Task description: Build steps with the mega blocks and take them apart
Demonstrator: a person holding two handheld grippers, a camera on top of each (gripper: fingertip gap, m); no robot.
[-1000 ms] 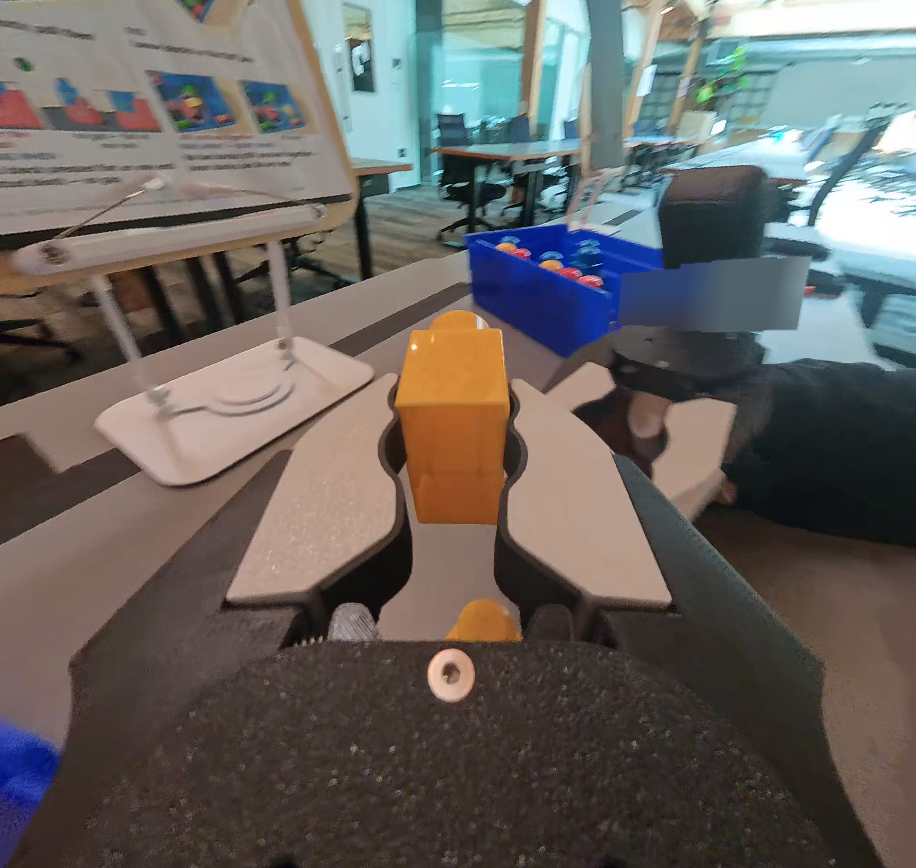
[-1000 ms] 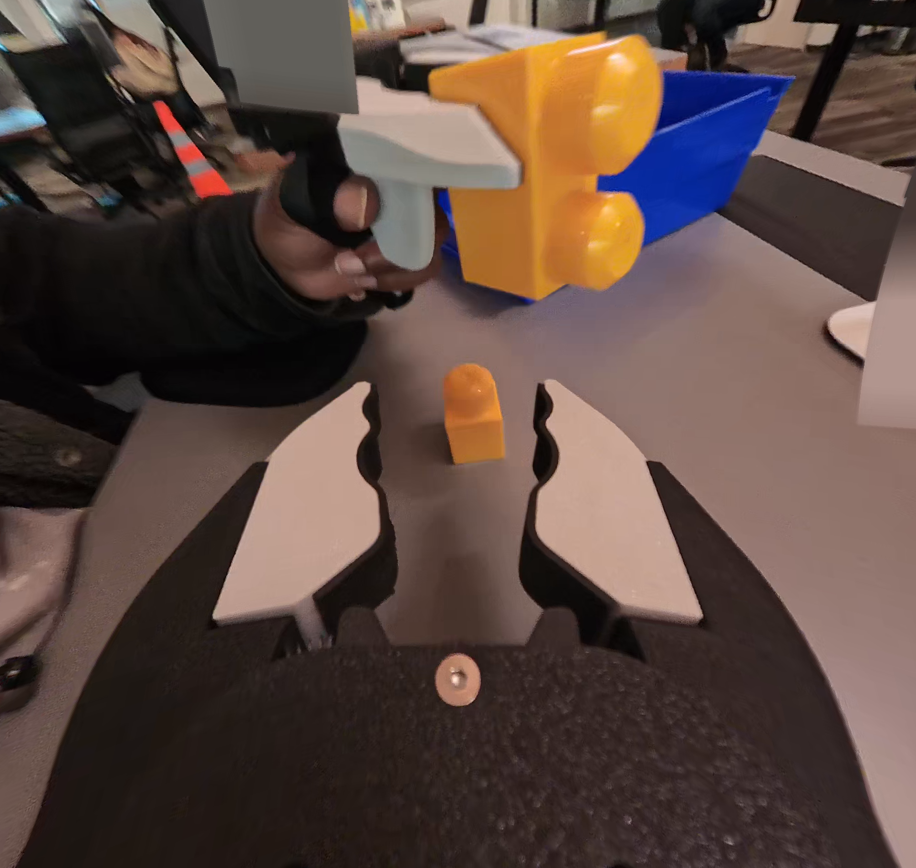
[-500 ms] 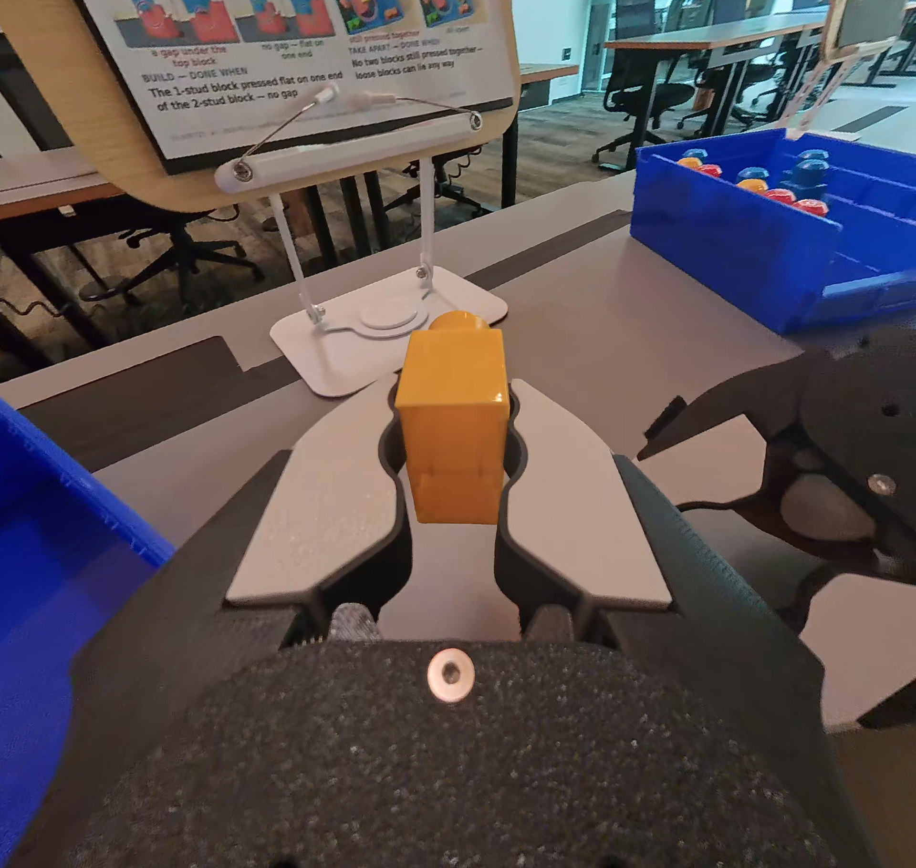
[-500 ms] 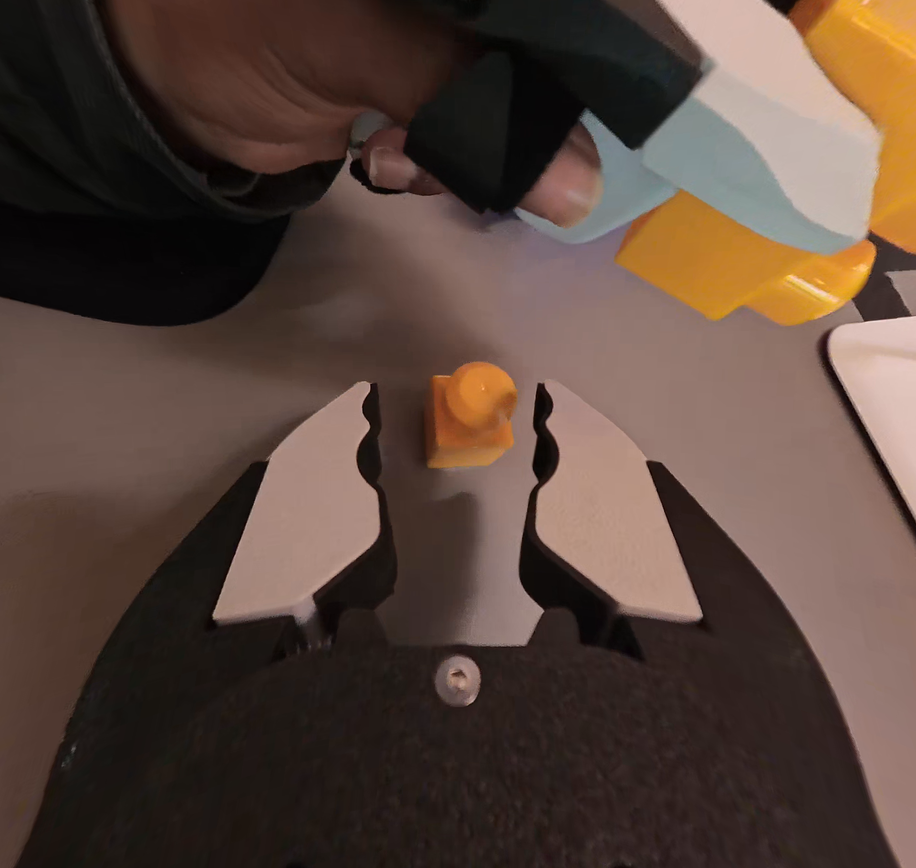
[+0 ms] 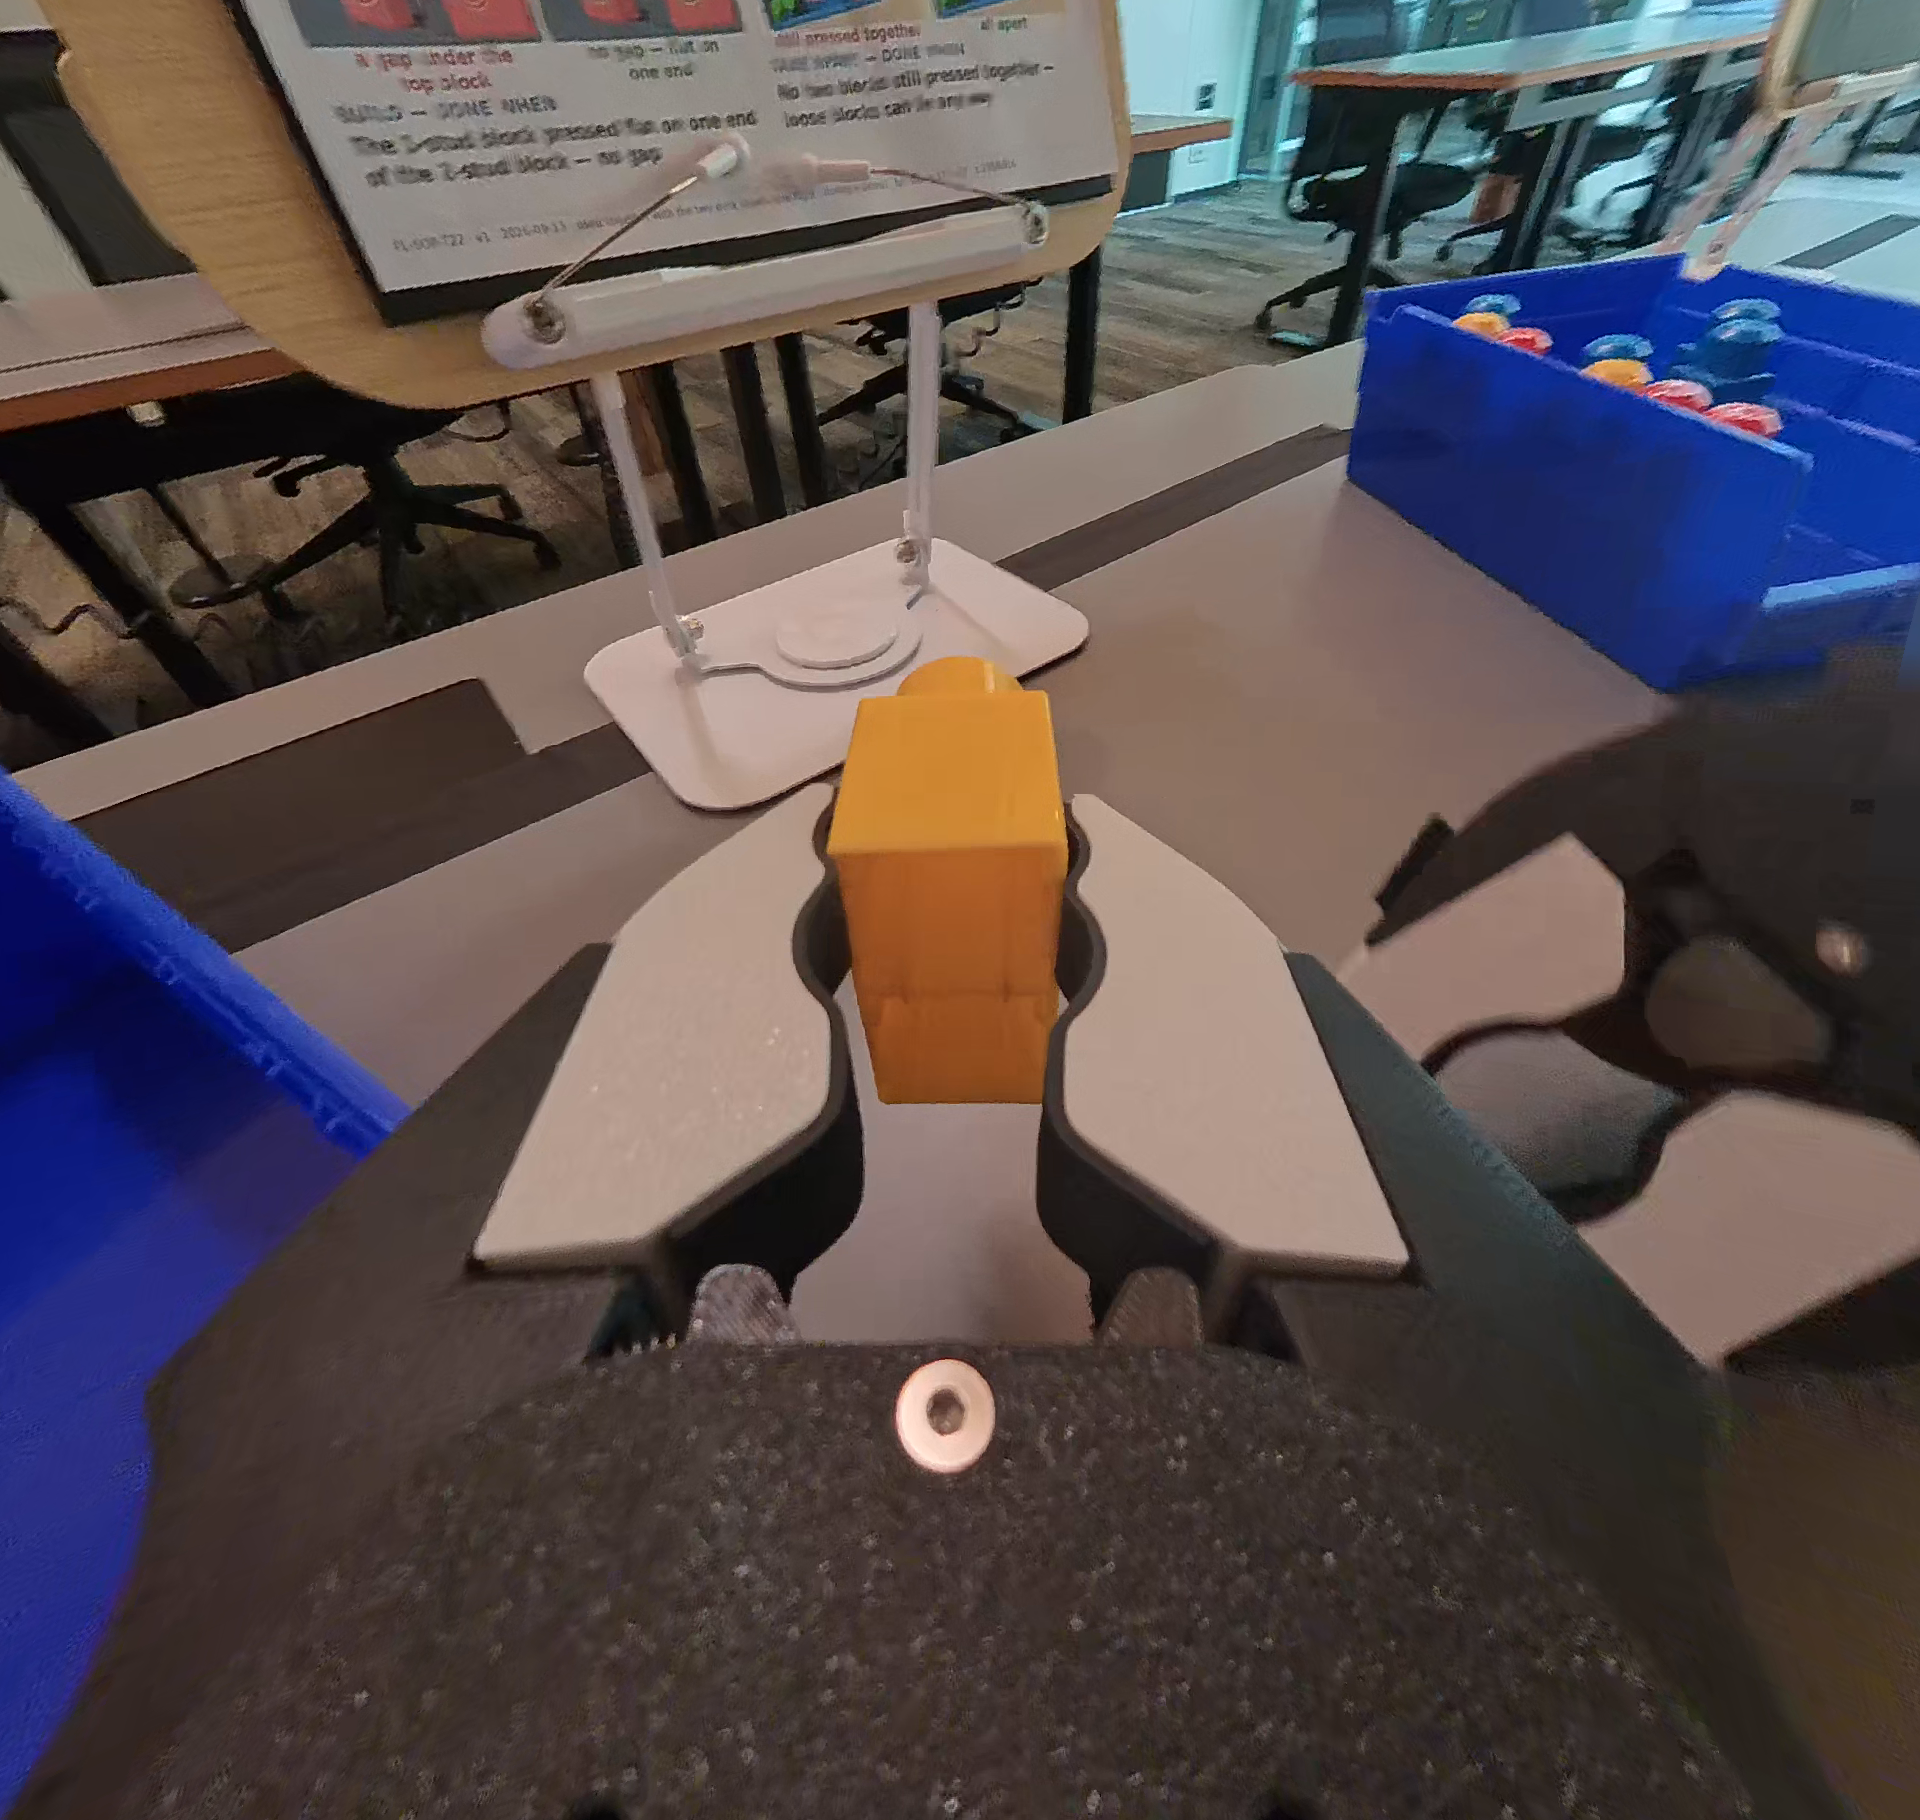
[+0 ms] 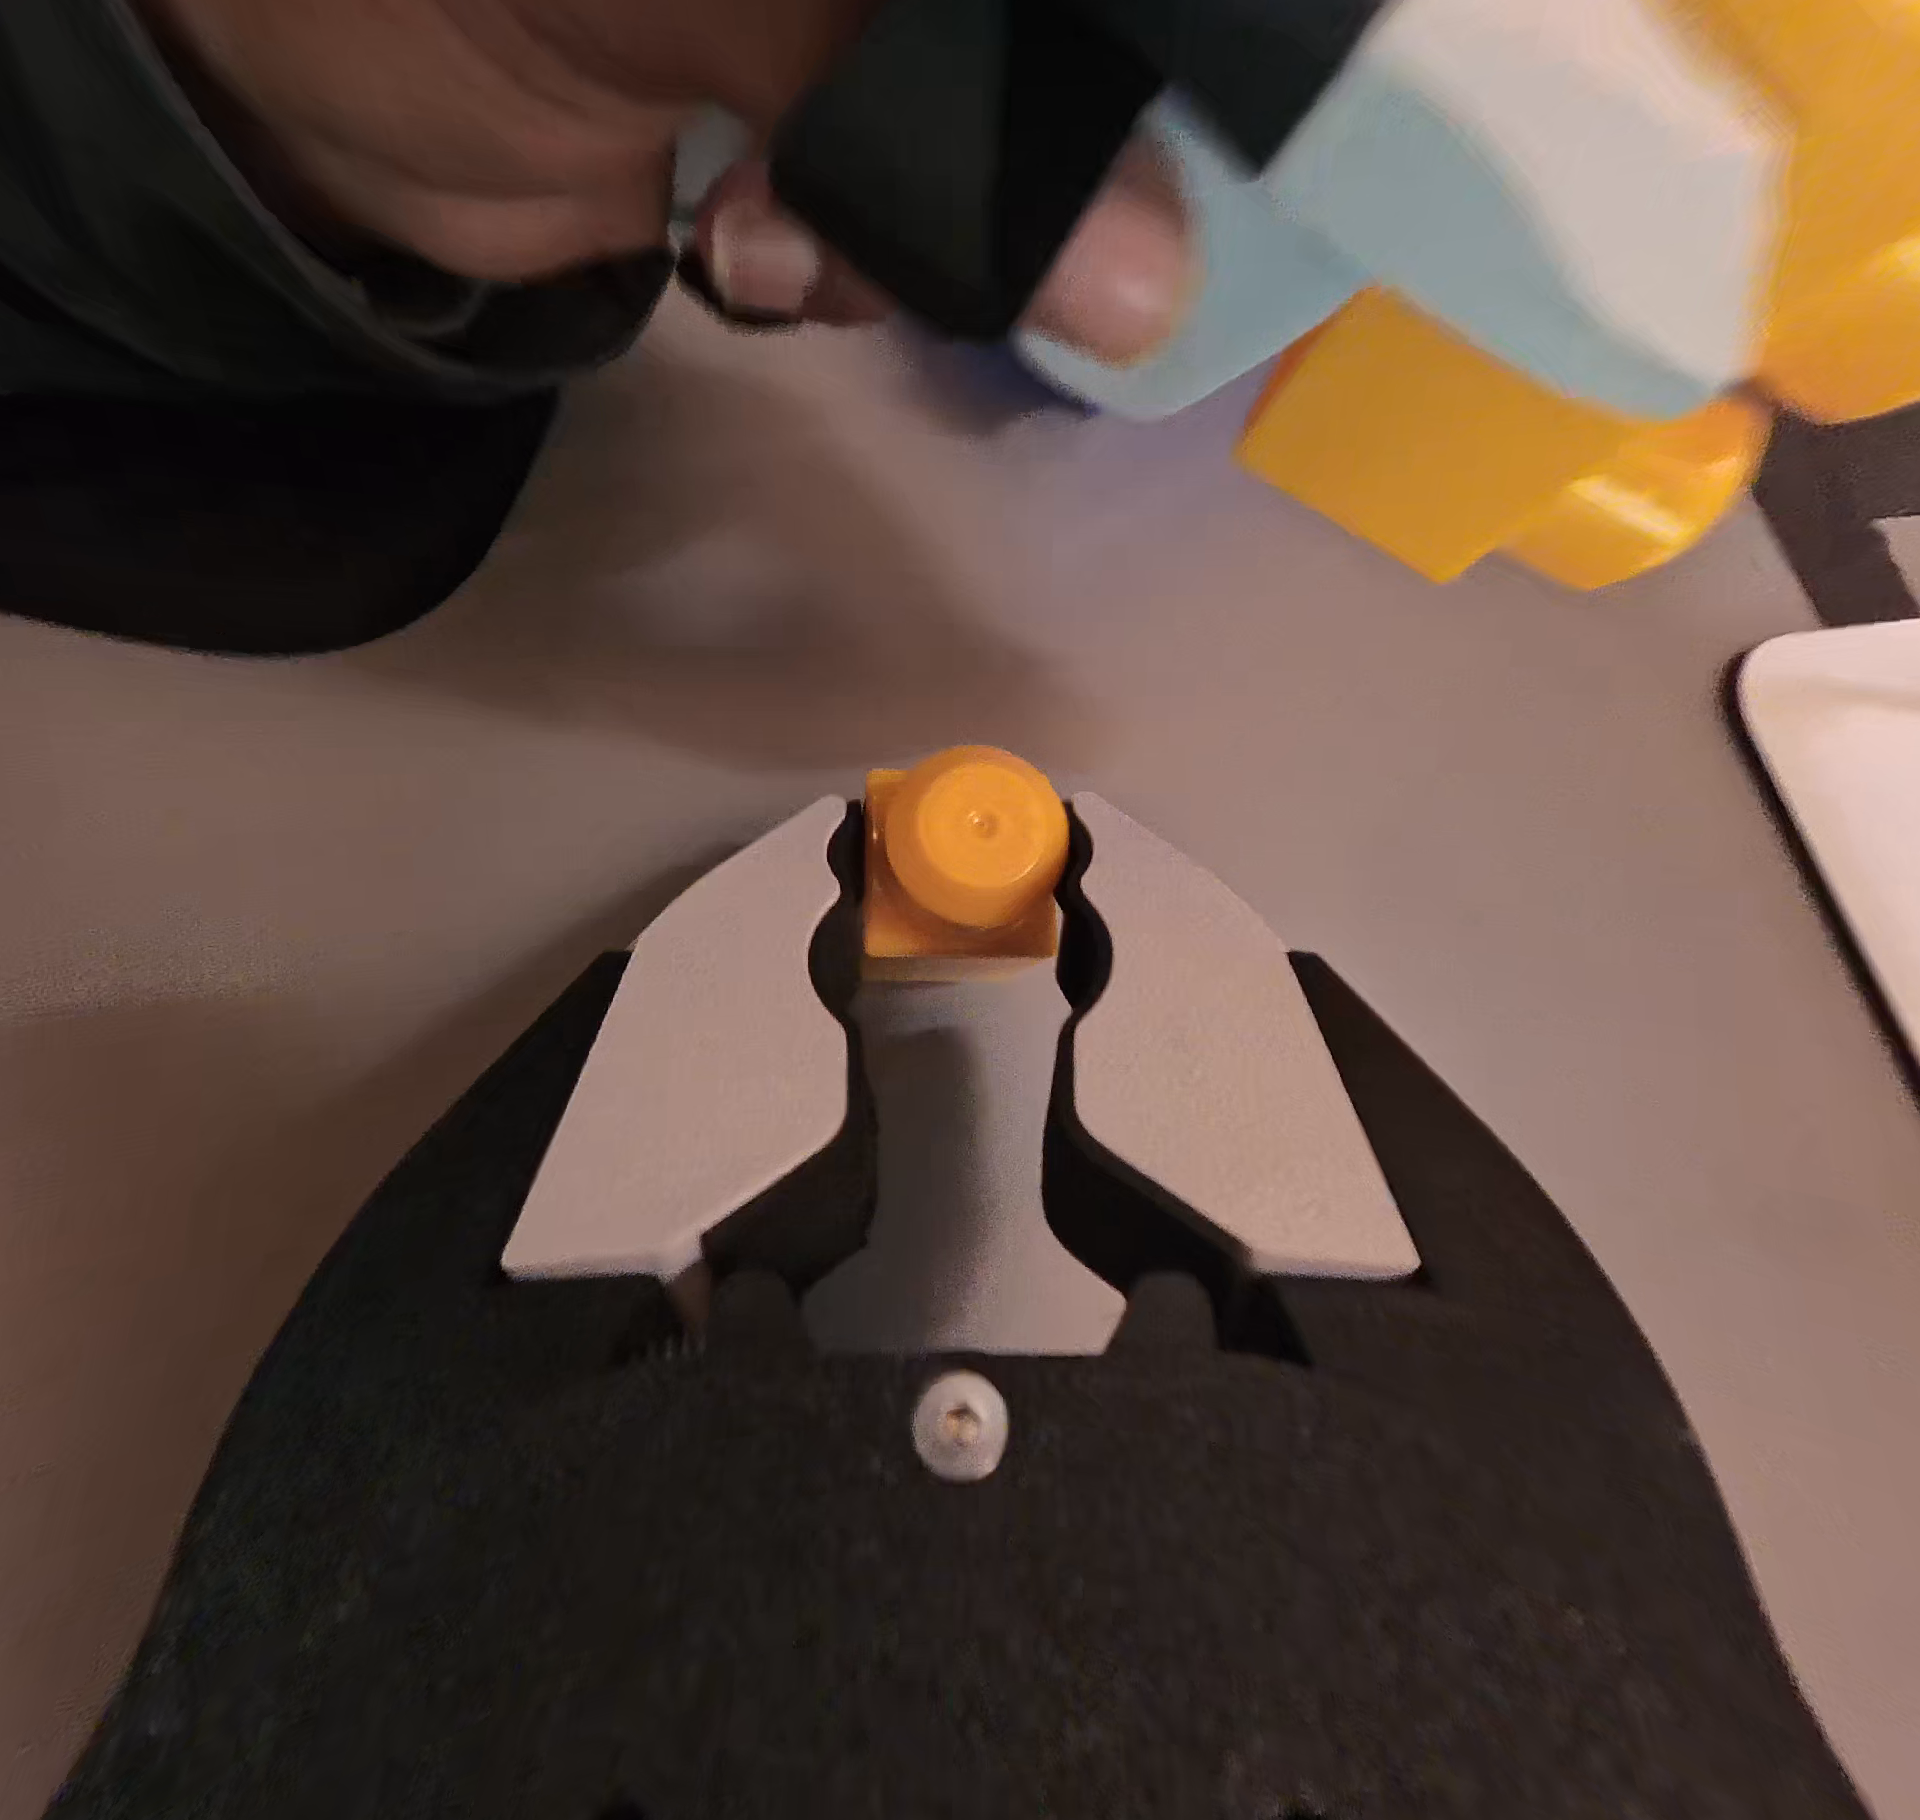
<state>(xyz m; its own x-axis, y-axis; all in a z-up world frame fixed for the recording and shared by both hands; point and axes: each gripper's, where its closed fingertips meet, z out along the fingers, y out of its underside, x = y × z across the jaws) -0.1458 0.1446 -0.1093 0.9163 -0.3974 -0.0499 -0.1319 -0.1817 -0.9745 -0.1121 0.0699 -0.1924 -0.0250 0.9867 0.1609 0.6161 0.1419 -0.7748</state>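
Between left gripper [image 5: 951, 923] fingers: large orange block [image 5: 951, 897], clamped at both sides, held above grey table [image 5: 1247, 648], studs pointing away. Right gripper [image 6: 961, 882] pointing down, fingers closed against small orange one-stud block [image 6: 964, 871] standing on table, stud up. Beyond: white stand base [image 5: 831, 690] carrying instruction board [image 5: 665, 87]. Far right: blue bin [image 5: 1579, 492] with mixed blocks. Near left edge: second blue bin [image 5: 156, 1095].

Orange two-stud block [image 5: 951, 897]; orange one-stud block [image 6: 966, 866]. Beside the white stand base [image 5: 831, 721], blue bin [image 5: 1579, 482] holding red, orange, blue blocks.
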